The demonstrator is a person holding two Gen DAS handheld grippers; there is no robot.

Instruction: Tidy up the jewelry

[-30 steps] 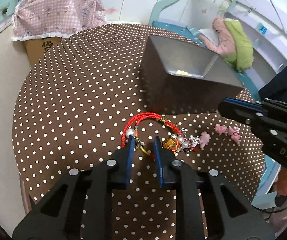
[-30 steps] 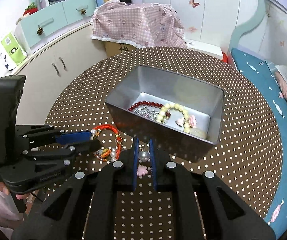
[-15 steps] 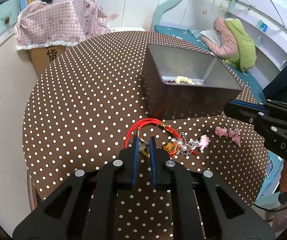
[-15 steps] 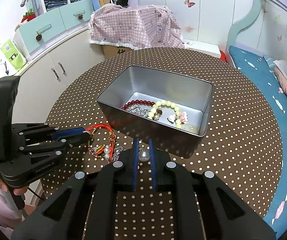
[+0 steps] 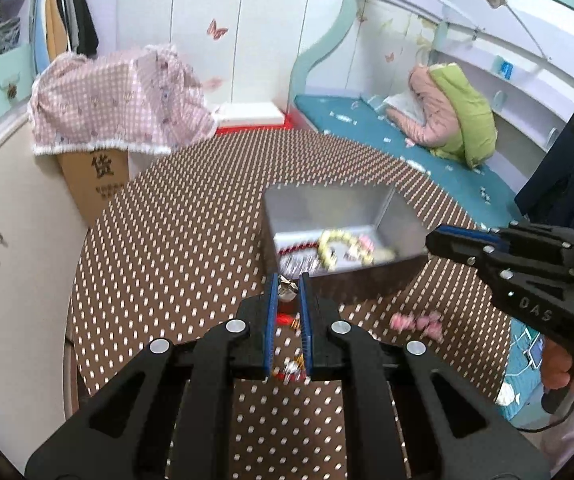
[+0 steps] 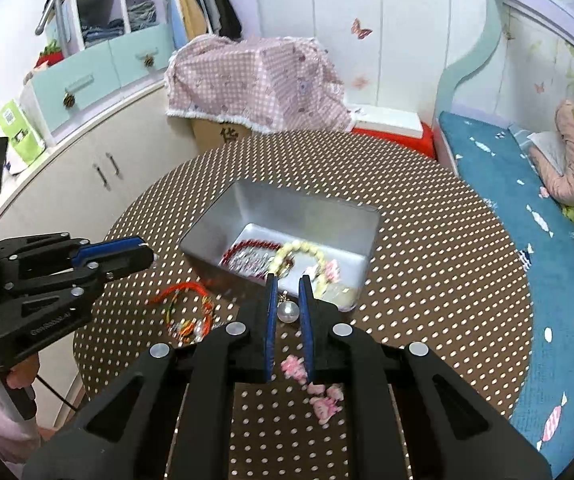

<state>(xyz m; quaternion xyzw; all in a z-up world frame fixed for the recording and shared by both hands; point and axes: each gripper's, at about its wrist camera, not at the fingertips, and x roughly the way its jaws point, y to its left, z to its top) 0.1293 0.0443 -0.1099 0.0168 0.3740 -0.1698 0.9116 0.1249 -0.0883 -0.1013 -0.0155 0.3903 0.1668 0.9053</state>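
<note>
Child's bedroom: bed (image 6: 499, 184), butterfly-stickered wardrobe (image 5: 223, 32), hanging clothes (image 6: 203, 8).

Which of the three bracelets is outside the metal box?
The red cord bracelet, left of the metal box in the right wrist view. The dark red bead bracelet and the cream bead bracelet lie inside it.

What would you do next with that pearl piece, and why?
Probably carry it forward over the tin: the right fingers pinch the pearl just short of its near wall, pink charms trail below, and other bracelets already lie inside.
</note>
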